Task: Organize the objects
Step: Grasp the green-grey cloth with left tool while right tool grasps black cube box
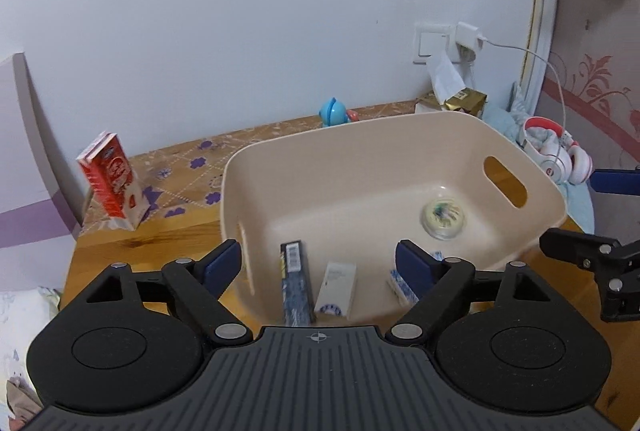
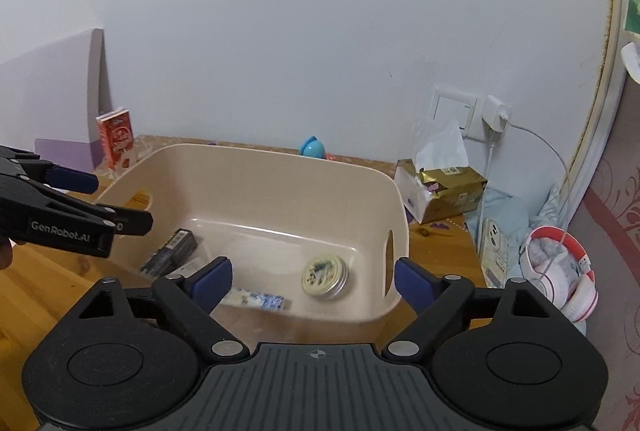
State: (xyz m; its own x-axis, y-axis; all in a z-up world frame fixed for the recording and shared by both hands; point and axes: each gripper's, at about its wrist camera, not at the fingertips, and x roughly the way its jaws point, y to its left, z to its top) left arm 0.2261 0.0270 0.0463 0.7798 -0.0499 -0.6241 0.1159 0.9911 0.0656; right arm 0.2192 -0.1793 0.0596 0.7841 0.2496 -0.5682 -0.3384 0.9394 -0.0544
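Observation:
A beige plastic bin (image 1: 400,135) (image 2: 402,215) stands on the wooden table. Inside lie a round tin (image 1: 443,217) (image 2: 325,277), a dark long box (image 1: 296,281) (image 2: 170,251), a white box (image 1: 336,289) and a blue-white packet (image 1: 402,287) (image 2: 258,299). My left gripper (image 1: 318,265) is open and empty above the bin's near rim; it also shows in the right wrist view (image 2: 104,203). My right gripper (image 2: 314,285) is open and empty above the bin's near side.
A red carton (image 1: 110,181) (image 2: 117,141) stands at the table's back left. A blue toy (image 1: 334,112) (image 2: 314,147) sits behind the bin. A gold tissue pack (image 2: 444,193), a phone (image 2: 494,251) and white-pink headphones (image 1: 558,155) (image 2: 560,271) lie at the right.

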